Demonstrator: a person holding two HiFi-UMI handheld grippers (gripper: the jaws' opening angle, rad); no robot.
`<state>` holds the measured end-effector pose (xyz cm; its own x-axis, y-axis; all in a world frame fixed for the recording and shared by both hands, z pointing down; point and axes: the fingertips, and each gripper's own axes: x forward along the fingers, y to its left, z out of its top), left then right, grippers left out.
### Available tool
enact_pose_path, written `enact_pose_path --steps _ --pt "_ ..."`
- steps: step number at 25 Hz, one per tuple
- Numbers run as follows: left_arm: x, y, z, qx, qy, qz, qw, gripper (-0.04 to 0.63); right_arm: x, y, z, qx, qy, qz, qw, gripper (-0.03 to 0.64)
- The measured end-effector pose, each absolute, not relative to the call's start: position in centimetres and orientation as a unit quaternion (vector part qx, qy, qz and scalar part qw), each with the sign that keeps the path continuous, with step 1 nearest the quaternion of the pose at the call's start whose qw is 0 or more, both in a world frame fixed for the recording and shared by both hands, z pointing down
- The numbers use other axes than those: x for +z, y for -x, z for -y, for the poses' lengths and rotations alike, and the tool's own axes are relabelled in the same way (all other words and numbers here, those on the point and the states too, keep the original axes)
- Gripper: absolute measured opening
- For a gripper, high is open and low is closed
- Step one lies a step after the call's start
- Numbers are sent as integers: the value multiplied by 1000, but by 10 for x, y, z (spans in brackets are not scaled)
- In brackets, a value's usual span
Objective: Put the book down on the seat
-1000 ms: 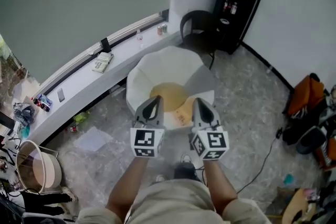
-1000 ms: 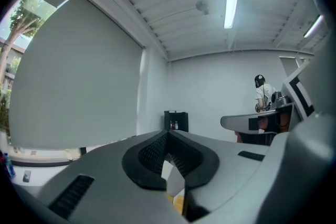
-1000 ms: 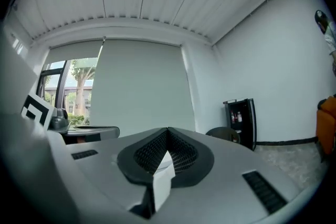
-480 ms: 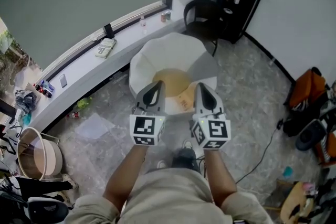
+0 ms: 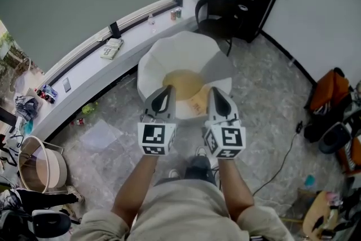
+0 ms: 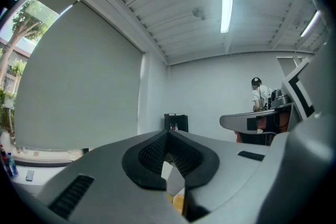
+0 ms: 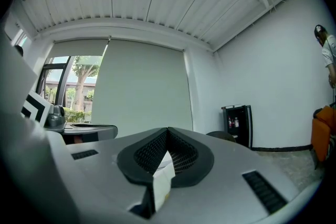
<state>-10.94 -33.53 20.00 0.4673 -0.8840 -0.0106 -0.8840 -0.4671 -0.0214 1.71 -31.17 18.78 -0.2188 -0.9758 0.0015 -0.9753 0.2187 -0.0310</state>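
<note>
Left gripper (image 5: 167, 92): your fingers are clamped shut on the book's left edge, just in front of the chair (image 5: 179, 52).
Book (image 5: 196, 106): it hangs between both grippers over the chair's front edge and is not yet on the seat (image 5: 181, 83).
Right gripper (image 5: 215, 93): your fingers are pinched on the book's right edge.
Risk: both grips look thin. If you let go of one side first, or release short of the cushion, the book may swing and slide off the chair's front.

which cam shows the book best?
Head view: the book spans from the left gripper to the right gripper over the seat. The two gripper views each show only a pale edge pinched between the fingers.
</note>
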Motion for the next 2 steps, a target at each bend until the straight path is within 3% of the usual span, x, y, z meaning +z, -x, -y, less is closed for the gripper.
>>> enact_pose_path --steps 2 --pt "202 106 334 -2 857 -515 11 8 191 -21 310 -14 627 -779 6 5"
